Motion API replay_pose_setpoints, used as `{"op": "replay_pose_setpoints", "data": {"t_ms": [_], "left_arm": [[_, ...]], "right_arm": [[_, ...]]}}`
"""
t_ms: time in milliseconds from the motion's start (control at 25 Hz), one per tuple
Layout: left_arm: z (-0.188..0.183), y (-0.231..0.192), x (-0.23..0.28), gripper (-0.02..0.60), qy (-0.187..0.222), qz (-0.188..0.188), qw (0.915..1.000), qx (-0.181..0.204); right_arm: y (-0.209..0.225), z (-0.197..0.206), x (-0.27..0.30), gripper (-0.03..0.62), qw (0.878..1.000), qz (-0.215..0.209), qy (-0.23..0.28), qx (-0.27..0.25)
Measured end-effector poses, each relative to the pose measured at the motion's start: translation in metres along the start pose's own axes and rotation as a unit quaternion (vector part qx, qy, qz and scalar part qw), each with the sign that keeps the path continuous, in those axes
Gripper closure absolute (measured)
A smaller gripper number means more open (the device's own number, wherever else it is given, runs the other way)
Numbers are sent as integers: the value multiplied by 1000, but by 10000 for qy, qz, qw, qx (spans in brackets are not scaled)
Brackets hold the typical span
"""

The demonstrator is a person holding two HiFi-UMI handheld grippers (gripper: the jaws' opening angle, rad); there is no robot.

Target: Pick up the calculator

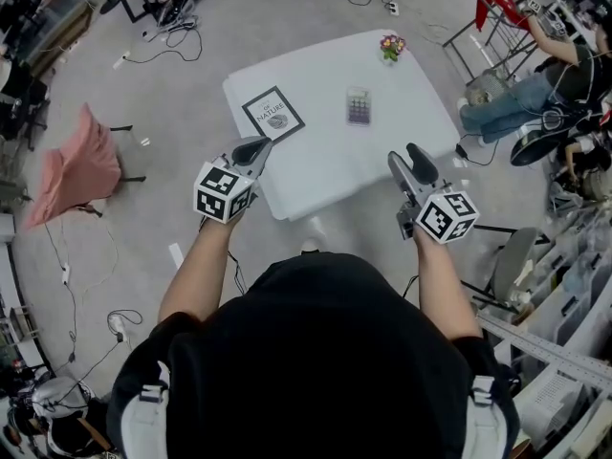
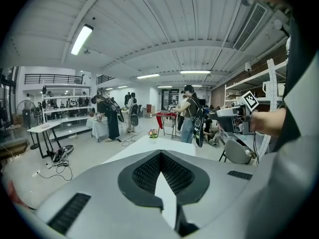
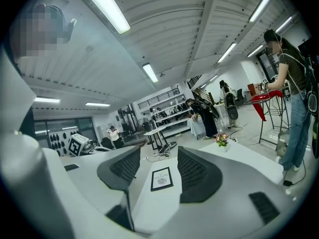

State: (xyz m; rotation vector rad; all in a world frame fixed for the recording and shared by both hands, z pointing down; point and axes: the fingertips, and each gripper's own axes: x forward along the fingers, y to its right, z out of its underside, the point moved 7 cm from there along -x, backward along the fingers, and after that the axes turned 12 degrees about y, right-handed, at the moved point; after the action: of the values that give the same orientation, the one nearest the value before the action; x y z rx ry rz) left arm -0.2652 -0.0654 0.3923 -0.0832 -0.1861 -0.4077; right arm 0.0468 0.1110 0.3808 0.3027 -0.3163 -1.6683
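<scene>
Busy open workshop, white table [image 1: 325, 175] at centre — calculator [image 1: 359, 106] flat toward the far side, near a small flower pot [image 1: 391, 46], well apart from both grippers. Left gripper [image 1: 256, 147] by the near edge, tips pressed together, empty. Right gripper [image 1: 406, 158] spread, empty — probably readied for the reach across the tabletop.

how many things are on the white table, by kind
calculator: 1
framed print: 1
small pot of flowers: 1
total: 3
</scene>
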Motion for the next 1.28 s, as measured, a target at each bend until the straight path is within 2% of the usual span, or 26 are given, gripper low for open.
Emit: {"op": "replay_pose_setpoints", "data": {"t_ms": [720,1280], "left_arm": [[8,-7,-14,565,27,148,9999,-63],[-2,-4,5,565,-9,198,9998,15]], "right_arm": [[-17,9,2,364,9999,69,-32,67],[3,4,5,365,9998,83,74,179]]}}
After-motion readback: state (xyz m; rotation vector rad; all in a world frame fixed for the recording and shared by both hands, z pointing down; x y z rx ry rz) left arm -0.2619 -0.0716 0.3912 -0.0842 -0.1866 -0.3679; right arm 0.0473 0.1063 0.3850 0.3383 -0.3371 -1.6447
